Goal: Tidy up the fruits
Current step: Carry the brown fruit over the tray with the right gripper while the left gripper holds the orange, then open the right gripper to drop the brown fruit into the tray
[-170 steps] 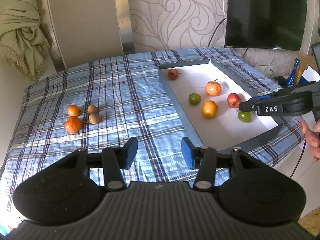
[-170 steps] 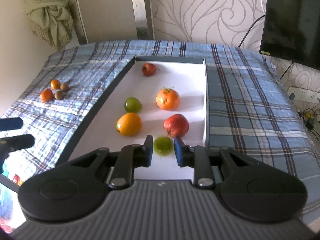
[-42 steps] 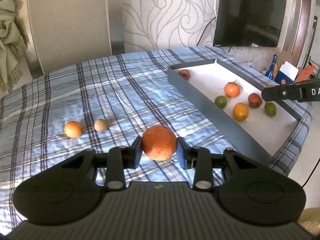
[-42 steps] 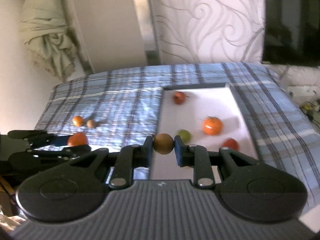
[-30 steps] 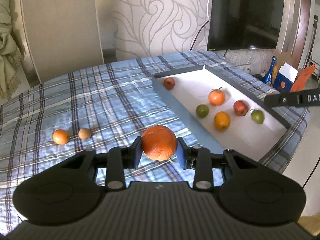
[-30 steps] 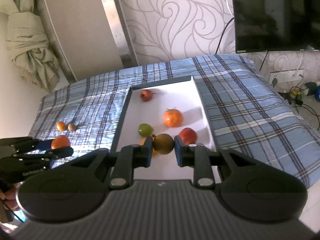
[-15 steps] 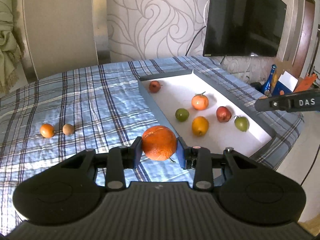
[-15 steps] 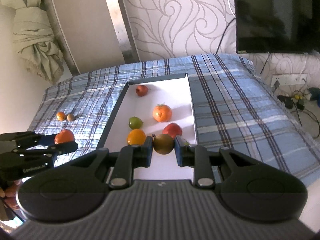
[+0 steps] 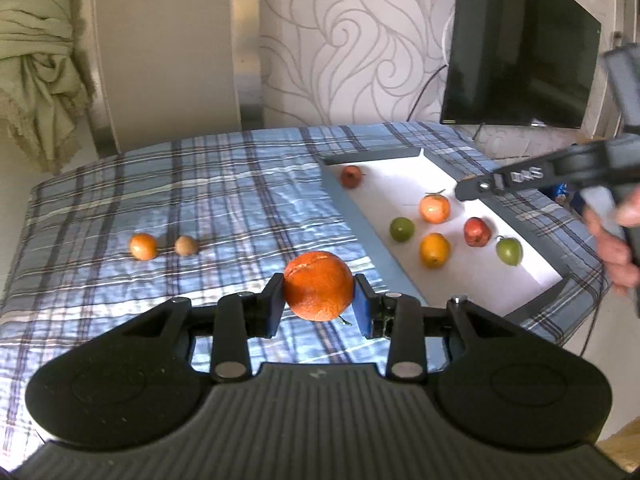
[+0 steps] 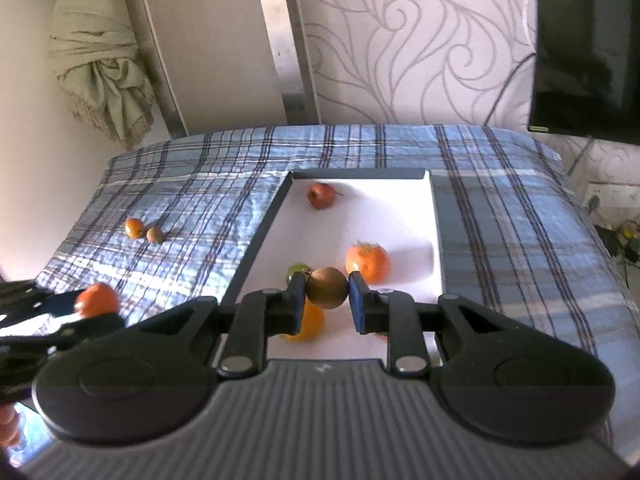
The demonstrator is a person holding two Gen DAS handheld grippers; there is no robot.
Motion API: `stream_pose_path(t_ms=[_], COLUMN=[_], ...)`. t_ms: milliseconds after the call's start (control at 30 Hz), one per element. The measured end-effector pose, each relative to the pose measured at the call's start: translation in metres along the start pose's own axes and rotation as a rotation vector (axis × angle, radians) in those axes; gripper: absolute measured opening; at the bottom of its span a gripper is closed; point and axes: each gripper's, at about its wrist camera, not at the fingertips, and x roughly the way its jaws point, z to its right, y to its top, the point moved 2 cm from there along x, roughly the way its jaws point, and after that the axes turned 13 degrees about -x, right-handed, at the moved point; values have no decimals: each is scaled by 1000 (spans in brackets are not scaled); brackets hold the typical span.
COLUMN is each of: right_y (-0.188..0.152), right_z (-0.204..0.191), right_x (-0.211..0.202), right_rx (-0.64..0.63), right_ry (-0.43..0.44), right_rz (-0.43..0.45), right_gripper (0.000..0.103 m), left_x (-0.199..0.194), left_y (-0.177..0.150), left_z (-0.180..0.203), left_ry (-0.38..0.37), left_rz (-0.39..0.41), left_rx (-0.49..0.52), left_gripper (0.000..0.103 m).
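My left gripper is shut on a large orange, held above the plaid cloth left of the grey-rimmed white tray. My right gripper is shut on a small brown fruit, held over the tray's near part. Several fruits lie in the tray: a red one at the far end, an orange one with a stem, a green one, a yellow-orange one, a red one and another green one. A small orange fruit and a small brown fruit lie on the cloth at left.
The blue plaid cloth covers the table. A dark TV hangs at the back right. A green curtain bundle hangs at the far left. The right gripper's body reaches over the tray's right rim in the left wrist view.
Both grippers keep their fruits. The left gripper has drawn back and turned left. The right gripper has moved forward and lower over the tray.
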Motion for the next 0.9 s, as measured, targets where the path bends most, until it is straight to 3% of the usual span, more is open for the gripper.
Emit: stream_pose_path(t_ms=[300,567,733,900], right_y=[32,38,40,47], right_z=[6,1,5,15], right_x=[88,146,142,98], right_rx=[-23,-58,-60,-34], right_ry=[-47,-61,-62,-48], right_rz=[-79,-169,-162,-81], right_gripper=[26,27,33,33], left_x=[-7,-9,-8,-5], left_y=[3,-2,-2,1], left_z=[2,6,8,17], left_ry=[-16,-24,-29,-51], left_rz=[-10,-20,-26,-19], left_rx=[28,45,41,55], left_gripper=[41,41,41,41])
